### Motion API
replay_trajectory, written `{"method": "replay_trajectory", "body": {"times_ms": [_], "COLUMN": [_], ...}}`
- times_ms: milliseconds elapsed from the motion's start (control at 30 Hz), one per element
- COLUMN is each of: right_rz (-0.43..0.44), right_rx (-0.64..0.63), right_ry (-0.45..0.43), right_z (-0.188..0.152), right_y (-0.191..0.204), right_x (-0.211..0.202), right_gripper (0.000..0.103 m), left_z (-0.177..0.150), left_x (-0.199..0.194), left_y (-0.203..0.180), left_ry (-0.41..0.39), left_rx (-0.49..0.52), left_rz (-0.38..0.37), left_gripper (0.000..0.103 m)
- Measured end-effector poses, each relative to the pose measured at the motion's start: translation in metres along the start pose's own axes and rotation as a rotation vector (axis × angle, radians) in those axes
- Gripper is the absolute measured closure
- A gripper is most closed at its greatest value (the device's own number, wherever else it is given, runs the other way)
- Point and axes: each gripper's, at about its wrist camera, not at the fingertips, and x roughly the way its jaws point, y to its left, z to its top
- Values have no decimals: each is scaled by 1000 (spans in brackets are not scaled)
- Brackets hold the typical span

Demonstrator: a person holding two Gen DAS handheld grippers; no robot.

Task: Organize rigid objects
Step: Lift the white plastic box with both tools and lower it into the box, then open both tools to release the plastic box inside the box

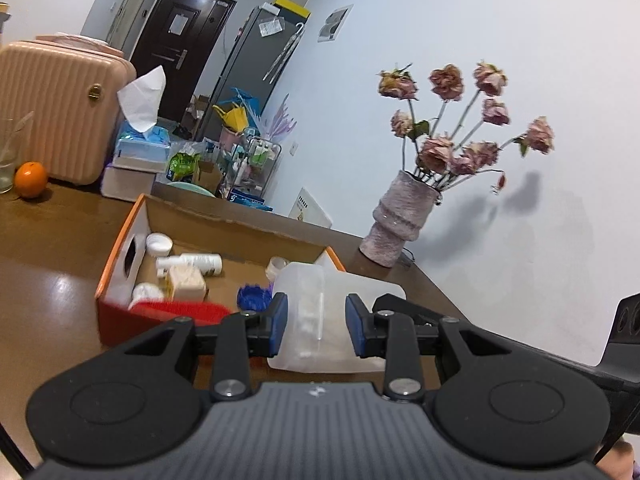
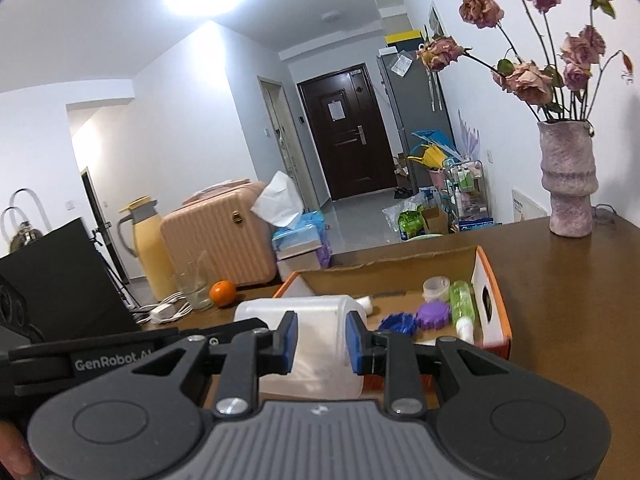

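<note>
1. Left wrist view: the left gripper (image 1: 316,322) has its blue pads on either side of a translucent plastic container (image 1: 320,292), apparently gripping it over the near edge of the cardboard box (image 1: 120,264)
2. Right wrist view: the right gripper (image 2: 321,342) holds the same container (image 2: 316,316) from the other side
3. Bottles, a jar and blue (image 2: 396,322) and purple gears (image 2: 434,314) lie in the box on the brown table (image 2: 560,280)

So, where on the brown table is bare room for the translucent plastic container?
Bare wood lies right of the orange-edged cardboard box, toward the textured pink vase. Another patch lies between the box and the orange fruit. Inside the box, the purple gear end is crowded.
</note>
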Motion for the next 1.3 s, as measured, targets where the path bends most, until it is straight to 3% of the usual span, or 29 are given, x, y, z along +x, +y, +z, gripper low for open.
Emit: {"method": "replay_trajectory", "body": {"times_ms": [300,467,667,1033,1300], "right_rz": [-16,-26,-55,-79,-70], "right_rx": [52,100,156,179,194], "right_ry": [54,134,235,363,407], "right_z": [66,80,72,51,42], "right_y": [-52,-84,-114,-129,-122], "right_x": [107,173,242,299,309], "right_gripper": [78,78,78,78,77], "left_z": [68,80,73,60,67], "left_x": [119,183,240,267,256], "left_y": [33,59,98,121,124], "left_ry": [96,168,272,338,303], "left_rx": [-51,-77,-202,-215,-195], "left_rz": [-5,29,48,137,125], "left_gripper": [71,71,72,70,54]}}
